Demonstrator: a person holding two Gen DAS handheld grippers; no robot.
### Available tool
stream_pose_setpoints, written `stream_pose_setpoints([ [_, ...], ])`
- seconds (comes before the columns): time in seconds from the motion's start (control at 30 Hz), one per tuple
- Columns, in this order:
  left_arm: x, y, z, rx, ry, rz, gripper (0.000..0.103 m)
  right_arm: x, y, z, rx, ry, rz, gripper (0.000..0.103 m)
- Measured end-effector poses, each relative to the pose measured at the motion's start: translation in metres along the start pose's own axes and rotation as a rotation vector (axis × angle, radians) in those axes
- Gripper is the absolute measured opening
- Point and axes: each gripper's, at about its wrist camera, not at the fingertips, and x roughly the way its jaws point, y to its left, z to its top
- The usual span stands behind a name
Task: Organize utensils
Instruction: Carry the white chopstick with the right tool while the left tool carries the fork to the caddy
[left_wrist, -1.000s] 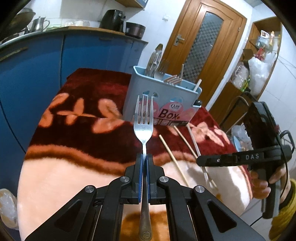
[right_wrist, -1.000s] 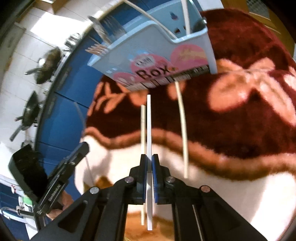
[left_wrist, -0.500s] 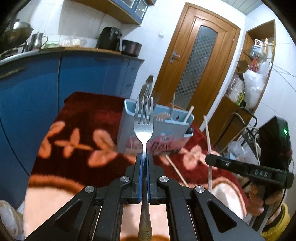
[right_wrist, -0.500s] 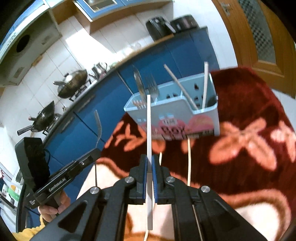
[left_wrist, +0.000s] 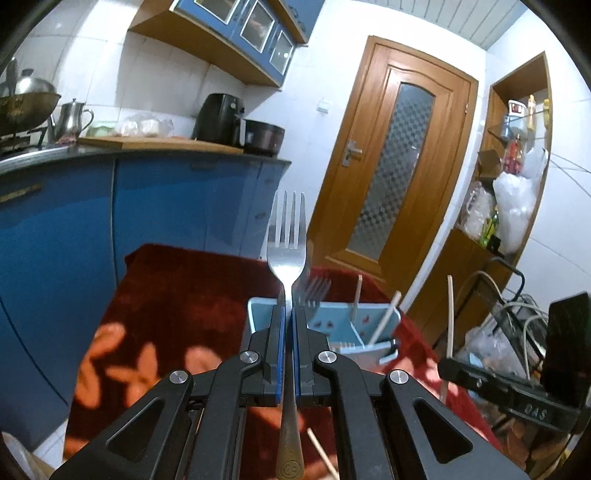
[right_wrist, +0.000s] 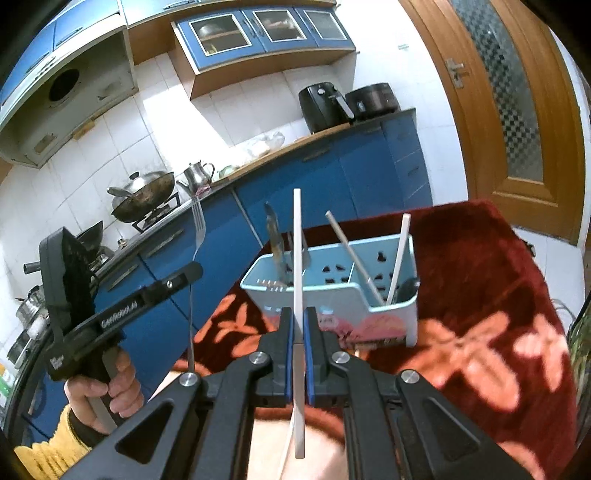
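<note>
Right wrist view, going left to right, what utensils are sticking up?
Fork in the left gripper → knife in the caddy → white chopstick in the right gripper → tan chopstick → white chopstick at the caddy's right end.

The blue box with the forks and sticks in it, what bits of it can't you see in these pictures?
- Left wrist view: the left gripper and its fork cover the front wall of the blue box.
- Right wrist view: the right gripper and its white chopstick cover part of the box label, so its words are unreadable.
- Both views: the box walls hide the lower ends of the utensils inside.
</note>
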Motion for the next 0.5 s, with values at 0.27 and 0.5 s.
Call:
stream_pose_setpoints([
  [0.27,0.018,0.002,0.03,-0.002,-0.092,-0.018,0.003,0.002,-0.008,0.015,-0.022,-0.044,-0.033,0.007],
  [0.5,0.027,-0.006,0.046,0.043,-0.195,0.007,0.003,0.006,-0.013,0.03,-0.042,-0.075,-0.074,0.007],
])
